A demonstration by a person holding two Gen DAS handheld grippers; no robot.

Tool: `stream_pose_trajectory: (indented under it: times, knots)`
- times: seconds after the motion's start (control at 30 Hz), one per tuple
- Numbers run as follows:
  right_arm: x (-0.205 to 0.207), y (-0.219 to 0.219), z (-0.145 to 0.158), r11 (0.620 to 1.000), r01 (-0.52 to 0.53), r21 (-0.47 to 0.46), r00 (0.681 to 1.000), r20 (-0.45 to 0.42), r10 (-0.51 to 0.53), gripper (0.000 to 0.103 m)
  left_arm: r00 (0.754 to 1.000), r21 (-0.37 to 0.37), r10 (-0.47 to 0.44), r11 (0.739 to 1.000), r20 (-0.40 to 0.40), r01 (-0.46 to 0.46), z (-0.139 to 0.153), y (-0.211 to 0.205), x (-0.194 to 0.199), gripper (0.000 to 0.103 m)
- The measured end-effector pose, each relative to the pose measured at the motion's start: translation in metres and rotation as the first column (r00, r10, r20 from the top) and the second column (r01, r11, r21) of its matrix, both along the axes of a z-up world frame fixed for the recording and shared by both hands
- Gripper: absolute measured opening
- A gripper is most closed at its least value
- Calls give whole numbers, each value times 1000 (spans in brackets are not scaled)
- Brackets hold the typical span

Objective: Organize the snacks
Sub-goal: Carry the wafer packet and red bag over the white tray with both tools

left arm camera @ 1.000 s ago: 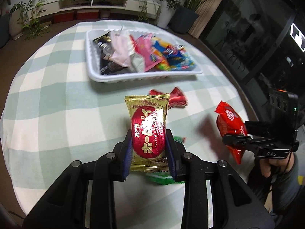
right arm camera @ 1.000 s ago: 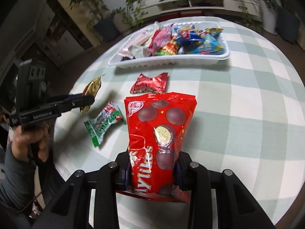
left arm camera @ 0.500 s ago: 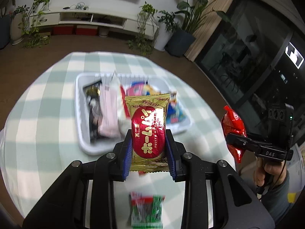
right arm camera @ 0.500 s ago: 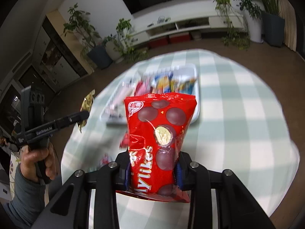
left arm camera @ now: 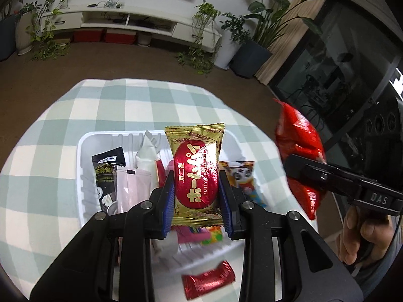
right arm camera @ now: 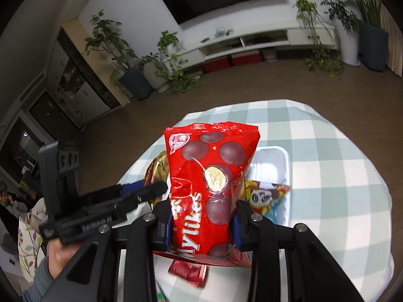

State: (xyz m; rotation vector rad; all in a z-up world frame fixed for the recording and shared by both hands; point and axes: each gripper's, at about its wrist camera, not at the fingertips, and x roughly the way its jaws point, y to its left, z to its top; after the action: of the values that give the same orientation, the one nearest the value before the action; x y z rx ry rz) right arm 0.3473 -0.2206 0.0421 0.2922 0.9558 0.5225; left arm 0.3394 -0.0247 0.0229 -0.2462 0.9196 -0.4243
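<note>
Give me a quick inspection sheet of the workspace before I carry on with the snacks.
Surface: round table under a green-and-white checked cloth.
Job's things: white tray part-filled with snack packets; gold packet and red chocolate-ball bag both held above it.
Clutter: small red wrapper loose on the cloth, near side of the tray.
Grippers: left gripper shut on the gold packet; right gripper shut on the red bag.
Cables: nothing seen on the table; some on the far TV shelf.
Surroundings: potted plants, low white shelf unit, dark glass doors.
</note>
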Motion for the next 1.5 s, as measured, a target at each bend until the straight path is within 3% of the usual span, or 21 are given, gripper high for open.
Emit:
stream_pose_trajectory:
  times: [0.17, 0.47, 0.7, 1.3, 1.37, 1.5]
  knots:
    - [21, 17, -29, 996, 2, -84, 999, -42, -5, 37, 1000, 20, -7, 1000, -21, 8, -26, -10, 15, 29]
    - [29, 27, -58, 988, 1, -157, 997, -78, -14, 37, 998, 31, 19, 999, -58, -17, -61, -11, 30, 29]
    - [32, 36, -74, 978, -9, -210, 996, -86, -9, 37, 998, 61, 21, 998, -57, -18, -66, -14, 35, 30]
    - [32, 36, -95, 980, -9, -197, 997, -82, -7, 37, 999, 69, 19, 998, -43, -16, -74, -15, 33, 30]
    - [32, 36, -94, 981, -12, -196, 997, -81, -4, 38, 999, 80, 19, 997, -38, -16, -72, -16, 32, 32]
    - [30, 33, -91, 982, -1, -187, 997, -73, -13, 38, 999, 104, 35, 994, -21, -33, -68, -14, 28, 48]
